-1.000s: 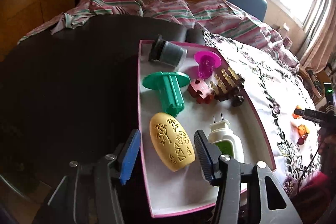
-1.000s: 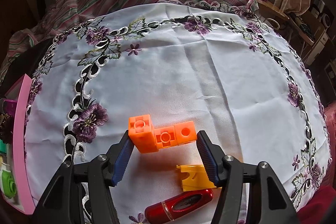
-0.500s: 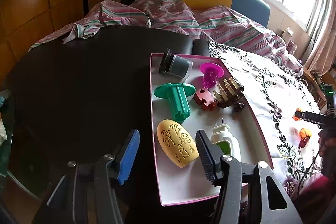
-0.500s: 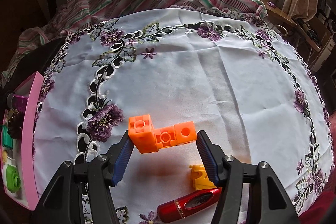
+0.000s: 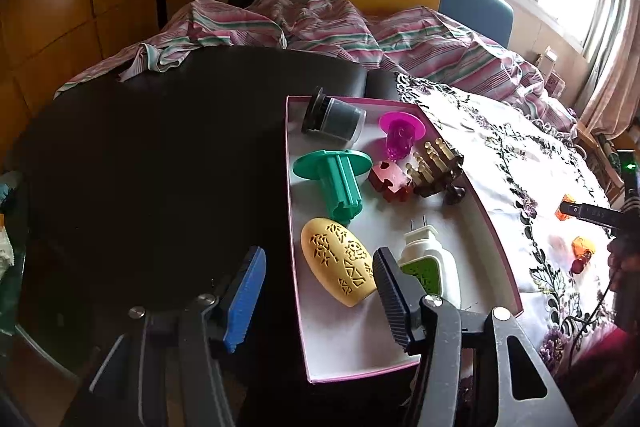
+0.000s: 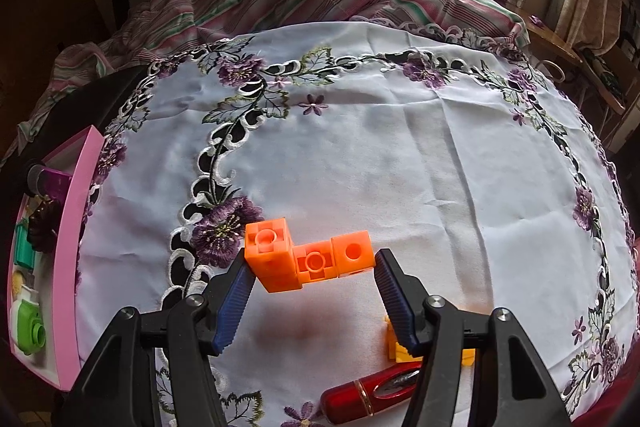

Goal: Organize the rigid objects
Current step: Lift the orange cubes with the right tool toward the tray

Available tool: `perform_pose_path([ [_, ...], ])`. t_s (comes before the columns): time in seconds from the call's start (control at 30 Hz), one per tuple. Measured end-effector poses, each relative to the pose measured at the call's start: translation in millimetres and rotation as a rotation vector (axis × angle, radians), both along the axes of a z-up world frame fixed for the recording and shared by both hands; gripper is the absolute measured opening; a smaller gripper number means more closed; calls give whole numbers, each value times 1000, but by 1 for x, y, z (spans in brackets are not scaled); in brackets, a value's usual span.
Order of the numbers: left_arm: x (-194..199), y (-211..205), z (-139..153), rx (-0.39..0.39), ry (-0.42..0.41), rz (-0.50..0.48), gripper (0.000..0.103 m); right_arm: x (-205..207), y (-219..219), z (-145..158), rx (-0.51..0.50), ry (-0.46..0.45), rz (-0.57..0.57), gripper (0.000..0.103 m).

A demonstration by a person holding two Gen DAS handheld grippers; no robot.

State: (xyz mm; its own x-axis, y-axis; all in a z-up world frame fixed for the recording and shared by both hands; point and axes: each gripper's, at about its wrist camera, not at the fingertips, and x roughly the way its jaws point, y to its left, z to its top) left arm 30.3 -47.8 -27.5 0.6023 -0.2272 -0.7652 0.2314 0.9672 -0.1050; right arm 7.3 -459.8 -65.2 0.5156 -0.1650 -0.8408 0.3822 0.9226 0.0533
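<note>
1. The right gripper (image 6: 310, 293) gripped the orange block piece (image 6: 310, 259) between its fingers, lifted above the bench's white cloth (image 6: 400, 155); held only at its ends, it could twist loose.
2. The left gripper (image 5: 316, 301) hung released and empty over the pink tray (image 5: 498, 239)'s near-left edge, the yellow perforated shell (image 5: 340, 265) just beyond.

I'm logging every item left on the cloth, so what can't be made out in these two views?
- Yellow piece, right wrist view: mostly behind the right gripper's finger.
- Red tube, same view: one end behind that finger.
- Small orange and red items, left wrist view: too small and glared to identify.
</note>
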Motion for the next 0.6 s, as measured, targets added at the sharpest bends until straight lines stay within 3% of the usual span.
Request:
perform_pose_path([
  [0.6, 2, 5, -5, 4, 14, 9, 57, 3, 14, 0, 21, 2, 56, 62],
])
